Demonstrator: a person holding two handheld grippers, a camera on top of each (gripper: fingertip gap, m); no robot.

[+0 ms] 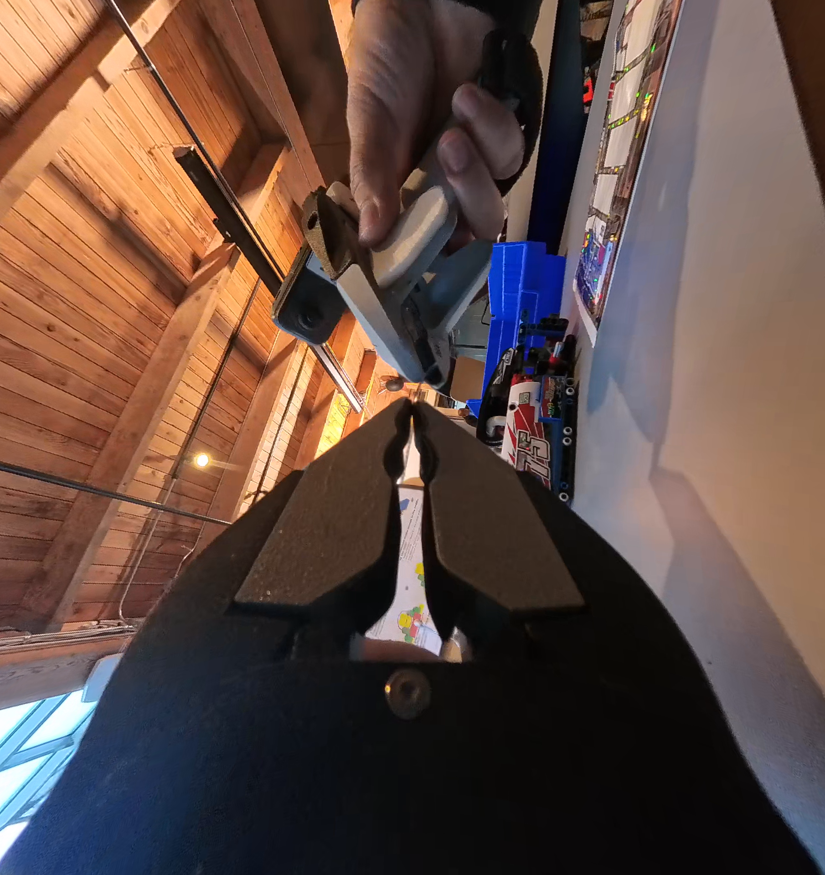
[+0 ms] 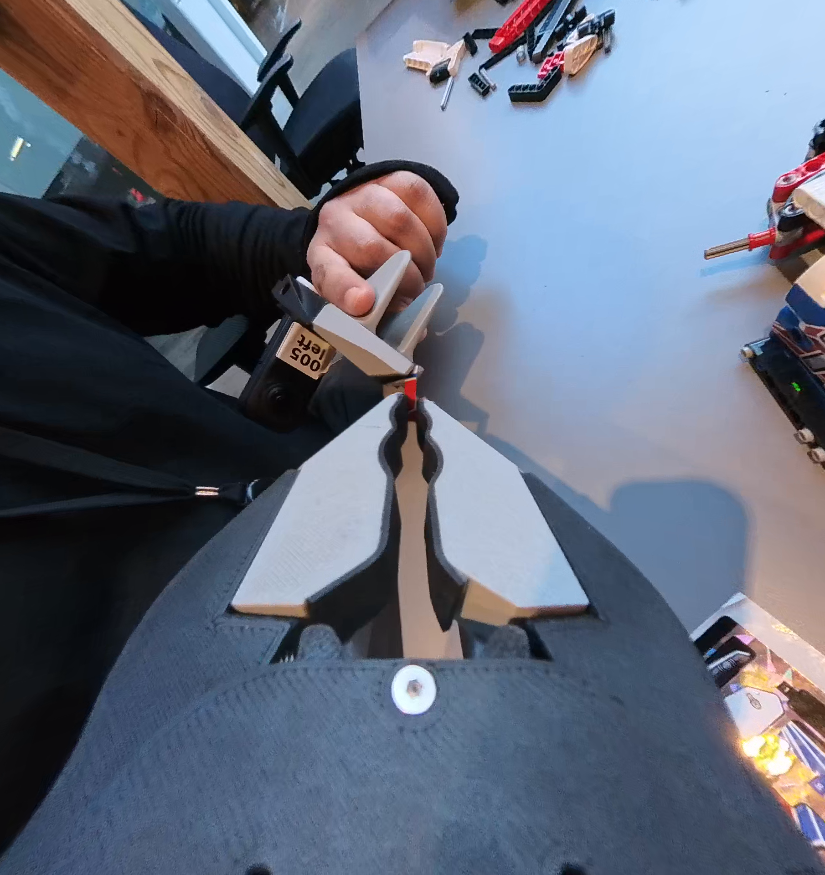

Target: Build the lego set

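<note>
My right gripper point(image 2: 408, 402) is shut on a small red and blue Lego piece point(image 2: 411, 389), held above the grey table point(image 2: 590, 284). My left gripper point(image 2: 403, 376), held by a hand in a black sleeve, comes in from the upper left. Its closed tips meet the same piece, tip to tip with the right gripper. In the left wrist view my left gripper point(image 1: 411, 408) is shut, and the piece barely shows at its tips. The right gripper point(image 1: 429, 379) is just beyond it. The partly built truck model point(image 1: 533, 426) lies on the table; it also shows in the right wrist view point(image 2: 818, 341).
A pile of loose red, black and white pieces point(image 2: 519, 47) lies at the far end of the table. A red and white sub-assembly point(image 2: 803, 203) sits by the model. A blue bin point(image 1: 519, 284) stands behind the truck. An instruction booklet point(image 2: 789, 738) lies at the near right. Less than 4 cm separates the two grippers' tips.
</note>
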